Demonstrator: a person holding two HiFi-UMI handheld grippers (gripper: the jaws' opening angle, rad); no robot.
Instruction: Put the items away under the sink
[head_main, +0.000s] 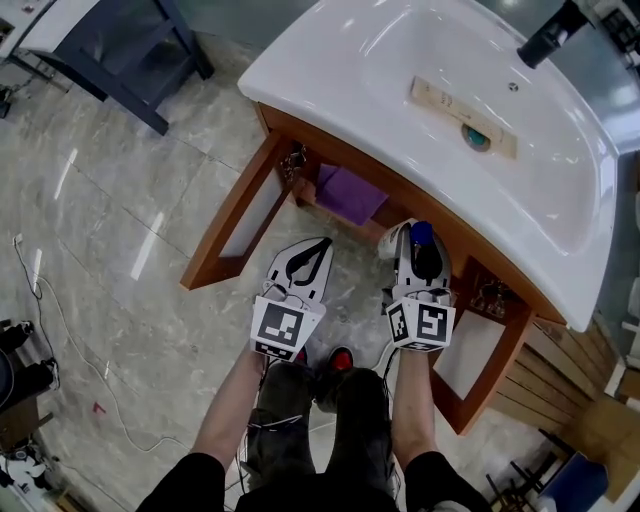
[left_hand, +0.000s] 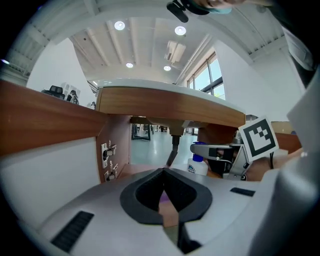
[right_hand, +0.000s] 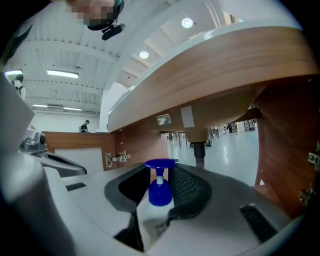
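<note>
White porcelain fills the far side of the head view, where a sink (head_main: 330, 60) sits on a wooden cabinet (head_main: 400, 190) whose left door (head_main: 235, 215) and right door (head_main: 480, 360) both stand swung out over the marble floor (head_main: 120, 200). A purple cloth (head_main: 350, 195) lies inside the cabinet, toward its left. The left gripper (head_main: 322, 243) hovers near the open front with its jaw tips met and nothing in them. Just to its right, the right gripper (head_main: 417, 250) is clamped on a white pump bottle (head_main: 421, 235), whose blue top points at the cabinet's front edge, toward the right side of the opening. In the left gripper view, the two dark pads (left_hand: 145, 192) curve round and touch at their tips, and no object lies in the hollow between them. Beyond them are the left door's hinges (left_hand: 107, 150), a drain pipe (left_hand: 174, 145) under the basin, and, at right, the bottle in the other gripper beside that gripper's marker cube (left_hand: 257, 137). In the right gripper view, the jaws press on either side of the bottle's white body, partway closed. Its blue pump head rises between the jaw tips, with the underside of the sink above and the cabinet's open interior beyond.
</note>
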